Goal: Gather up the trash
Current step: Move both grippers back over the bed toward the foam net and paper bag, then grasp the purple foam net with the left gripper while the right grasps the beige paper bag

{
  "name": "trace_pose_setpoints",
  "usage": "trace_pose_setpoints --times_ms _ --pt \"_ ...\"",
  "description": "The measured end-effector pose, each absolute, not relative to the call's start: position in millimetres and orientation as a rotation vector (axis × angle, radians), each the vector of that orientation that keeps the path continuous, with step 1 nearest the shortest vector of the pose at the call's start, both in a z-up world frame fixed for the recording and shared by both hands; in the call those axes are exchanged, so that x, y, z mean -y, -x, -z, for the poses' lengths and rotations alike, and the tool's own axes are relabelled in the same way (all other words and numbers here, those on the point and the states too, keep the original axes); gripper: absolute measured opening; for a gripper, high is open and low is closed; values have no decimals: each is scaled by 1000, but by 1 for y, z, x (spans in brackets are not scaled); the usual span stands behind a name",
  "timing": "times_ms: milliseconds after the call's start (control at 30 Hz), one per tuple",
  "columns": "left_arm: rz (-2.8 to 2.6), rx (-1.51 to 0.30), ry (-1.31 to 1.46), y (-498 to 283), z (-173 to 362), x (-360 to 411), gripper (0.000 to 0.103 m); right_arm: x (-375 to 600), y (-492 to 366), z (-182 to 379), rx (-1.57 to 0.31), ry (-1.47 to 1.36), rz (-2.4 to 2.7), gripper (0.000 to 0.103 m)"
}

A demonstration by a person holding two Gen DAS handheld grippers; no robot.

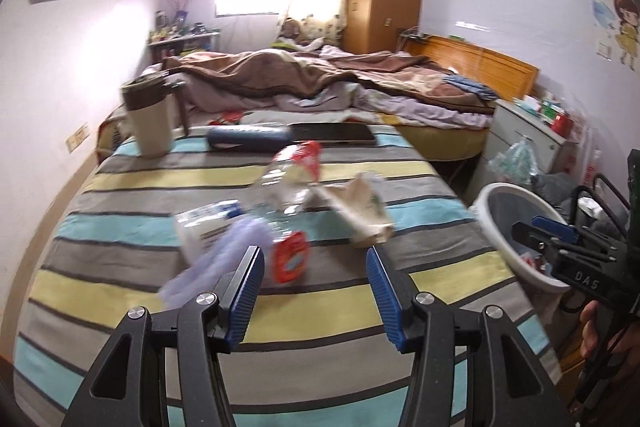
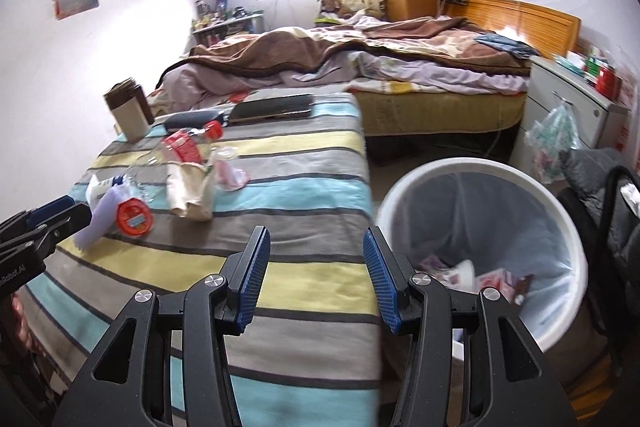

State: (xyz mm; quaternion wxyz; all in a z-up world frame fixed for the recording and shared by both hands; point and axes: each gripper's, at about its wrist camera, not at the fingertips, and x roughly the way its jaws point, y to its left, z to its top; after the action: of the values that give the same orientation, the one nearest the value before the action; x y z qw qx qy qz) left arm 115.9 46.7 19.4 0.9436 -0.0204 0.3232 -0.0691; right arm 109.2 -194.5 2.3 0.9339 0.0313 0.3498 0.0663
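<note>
Both grippers are over the near end of a striped cloth (image 1: 132, 259) in grey, yellow and teal, and neither carries anything. The left gripper (image 1: 316, 283) has its blue pads spread with only bare cloth showing between them; it points down at the litter, so I judge it is lining up for a pick. The right gripper (image 2: 316, 267), also spread and empty, sits over the cloth's right edge, just beside the white waste bin (image 2: 560, 215) on the floor. That bin is lined with a thin bag and already has some red-and-white wrappers at the bottom, which suggests part of the job is done.

The trash left to collect lies in a loose cluster around the middle of the cloth. Nearest the left gripper is a round red-rimmed lid or cup (image 1: 291, 259), with a pale lilac scrap (image 1: 208, 267) to its left, too blurred to name. Behind them lie a crushed clear plastic bottle with a red label (image 1: 294, 173), a white carton or packet (image 1: 208, 223) and a crumpled beige paper bag (image 1: 360, 215), all touching or overlapping.

At the far end, well apart from the litter, stand a beige and brown tumbler (image 1: 150, 119), a dark blue case (image 1: 248, 139) and a flat dark device (image 1: 334, 135); these look like things to keep. Beyond is an unmade bed (image 1: 320, 83).
</note>
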Motion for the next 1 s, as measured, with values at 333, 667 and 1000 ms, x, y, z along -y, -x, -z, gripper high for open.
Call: trace_pose_setpoints --times_ms 333,667,1000 --pt "60 -708 37 -124 0 -93 57 157 -126 0 -739 -52 -225 51" --pt "101 -749 43 -141 15 -113 58 121 -148 6 -772 -36 -314 51" --pt "144 -810 8 -163 29 -115 64 102 -167 18 -811 -23 -347 66"
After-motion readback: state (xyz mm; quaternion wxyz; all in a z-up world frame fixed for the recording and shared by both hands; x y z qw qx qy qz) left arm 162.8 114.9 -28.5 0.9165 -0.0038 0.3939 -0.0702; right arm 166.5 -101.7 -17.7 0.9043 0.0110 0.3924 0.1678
